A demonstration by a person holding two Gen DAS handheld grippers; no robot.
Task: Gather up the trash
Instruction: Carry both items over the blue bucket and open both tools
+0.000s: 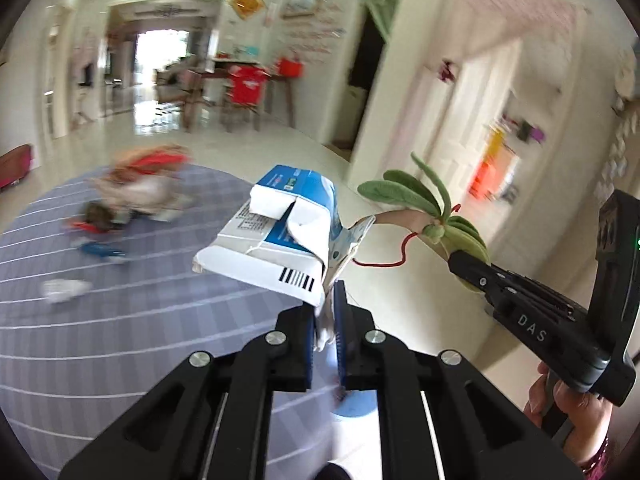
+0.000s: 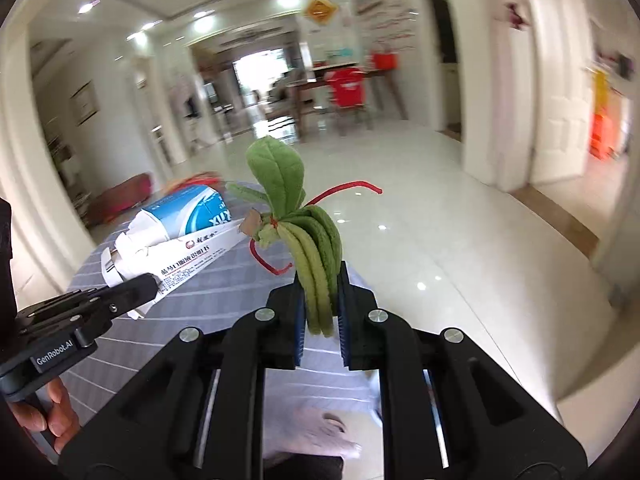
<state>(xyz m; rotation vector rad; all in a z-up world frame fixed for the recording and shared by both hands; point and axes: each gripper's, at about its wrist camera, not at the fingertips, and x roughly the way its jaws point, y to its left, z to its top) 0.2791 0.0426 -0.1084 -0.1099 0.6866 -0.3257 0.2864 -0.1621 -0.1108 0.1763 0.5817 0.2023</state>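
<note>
Above striped rug (image 1: 120, 320), both loads airborne: left claw (image 1: 325, 332) pinching torn box (image 1: 276, 232) by flap, right claw (image 2: 320, 320) at three o'clock clamping leafy bundle (image 2: 304, 232) by stems, likely for carrying to bin.

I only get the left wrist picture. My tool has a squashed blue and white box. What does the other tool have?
Observer: The right tool is shut on a green felt leaf bundle tied with red string.
Operator: Does my box have writing on its other side?
Observer: Yes, the crushed blue and white carton has a white side panel with a red round logo and rows of print.
Operator: What's under the right tool?
Observer: The person's bare foot on the grey striped rug.
</note>
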